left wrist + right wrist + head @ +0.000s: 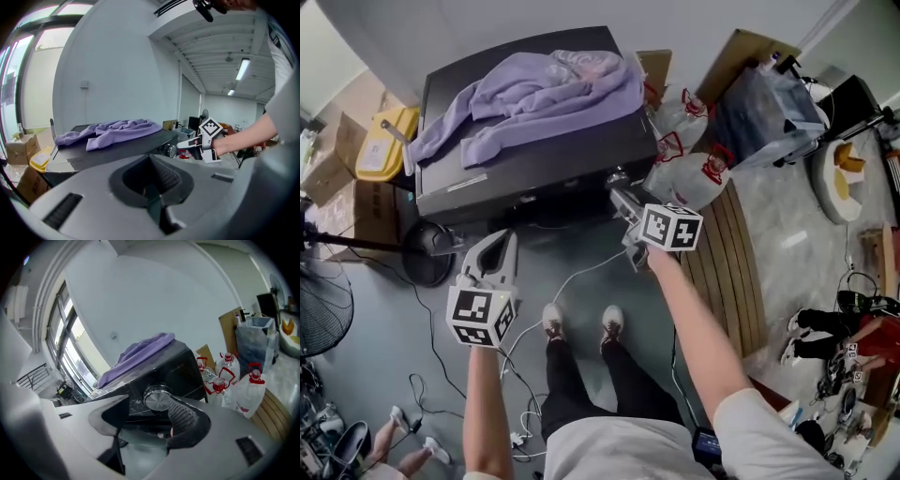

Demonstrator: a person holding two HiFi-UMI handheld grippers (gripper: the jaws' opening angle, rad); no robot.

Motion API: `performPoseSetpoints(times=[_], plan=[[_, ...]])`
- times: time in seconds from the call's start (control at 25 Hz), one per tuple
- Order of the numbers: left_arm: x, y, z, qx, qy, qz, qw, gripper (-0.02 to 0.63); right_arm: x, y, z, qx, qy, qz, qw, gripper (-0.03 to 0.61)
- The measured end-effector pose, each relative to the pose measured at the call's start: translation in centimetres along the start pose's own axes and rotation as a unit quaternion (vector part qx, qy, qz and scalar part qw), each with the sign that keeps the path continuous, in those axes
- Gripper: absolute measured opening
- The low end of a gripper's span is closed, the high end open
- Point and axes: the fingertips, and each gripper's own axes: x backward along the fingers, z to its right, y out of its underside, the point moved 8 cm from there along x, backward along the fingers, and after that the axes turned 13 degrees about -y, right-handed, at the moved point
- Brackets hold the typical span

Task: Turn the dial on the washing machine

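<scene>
The black washing machine (534,183) stands in front of me with a purple garment (534,94) spread over its lid. Its silver dial (614,176) sits at the right end of the front panel. My right gripper (617,189) reaches up to the dial (157,397). In the right gripper view it (150,405) is open, with the dial ahead between the jaws. The ribbed right pad (183,414) sits at the dial's edge and the left jaw stands apart. My left gripper (497,244) hangs lower left of the machine, shut (151,159) and empty.
Water jugs (689,173) with red handles stand right of the machine, beside a wooden pallet (736,262). A yellow container (384,141) and cardboard boxes (333,169) sit to the left, with a fan (319,309) below them. A white cable (572,277) runs by my feet (581,321).
</scene>
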Motion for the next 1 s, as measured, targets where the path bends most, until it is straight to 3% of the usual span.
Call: performPoseSetpoints(times=[0.52,0.76,0.88,1.0], plan=[[-2.5,3.6,1.6,0.008,0.029,-0.031,0.9991,0.014,-3.0,1.1,2.8,-0.050,0.032,0.026,0.998,0.301],[-2.5,4.2,1.5,0.005,0.030,-0.039,0.9988,0.014,-3.7,0.8,3.1,-0.059,0.017,0.021,0.998,0.299],[-2.4,4.2,1.6,0.002,0.031,-0.039,0.9987,0.014,-3.7,0.8,3.0,-0.052,0.022,0.016,0.998,0.293],[-2.5,3.9,1.7,0.001,0.031,-0.038,0.9988,0.014,-3.8,0.6,2.8,-0.013,0.043,0.000,0.999,0.291]])
